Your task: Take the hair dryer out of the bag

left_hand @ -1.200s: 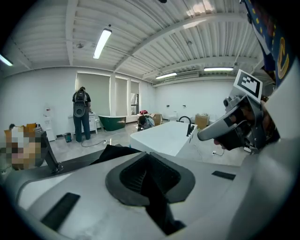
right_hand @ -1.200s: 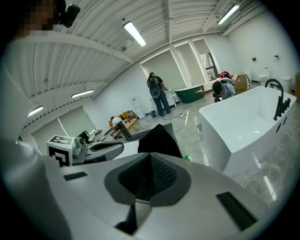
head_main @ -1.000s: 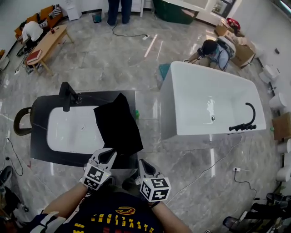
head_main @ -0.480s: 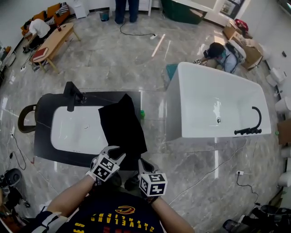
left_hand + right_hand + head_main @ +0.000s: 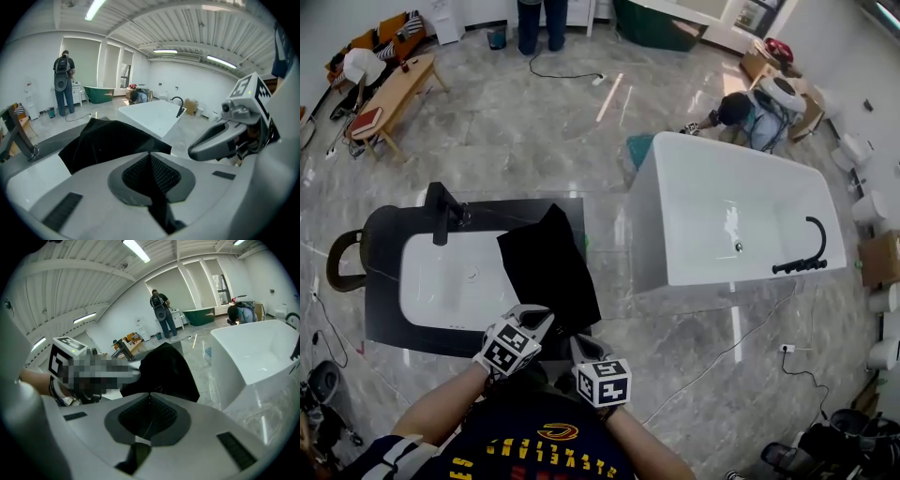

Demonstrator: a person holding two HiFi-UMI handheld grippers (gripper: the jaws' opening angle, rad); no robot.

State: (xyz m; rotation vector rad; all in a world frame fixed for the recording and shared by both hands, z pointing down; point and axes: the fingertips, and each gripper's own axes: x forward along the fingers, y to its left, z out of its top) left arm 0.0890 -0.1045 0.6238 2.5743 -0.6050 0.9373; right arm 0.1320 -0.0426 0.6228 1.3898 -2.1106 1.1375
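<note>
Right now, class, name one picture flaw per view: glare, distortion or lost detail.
Head view: glare streaks on the marble floor. Left gripper view: the black bag is a featureless mass. Right gripper view: fisheye bows the bathtub rim, strip light blown out.

Black bag point(image 5: 546, 267), limp and crumpled, lying across dark washbasin counter point(image 5: 380, 281)

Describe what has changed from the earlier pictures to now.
The two grippers drew closer together at the near edge of the black bag. The left gripper opened its fingers briefly; they are now closing, with nothing between them. The right gripper shifted left, its fingers shut and empty. The bag lies as before over the right side of the washbasin.
</note>
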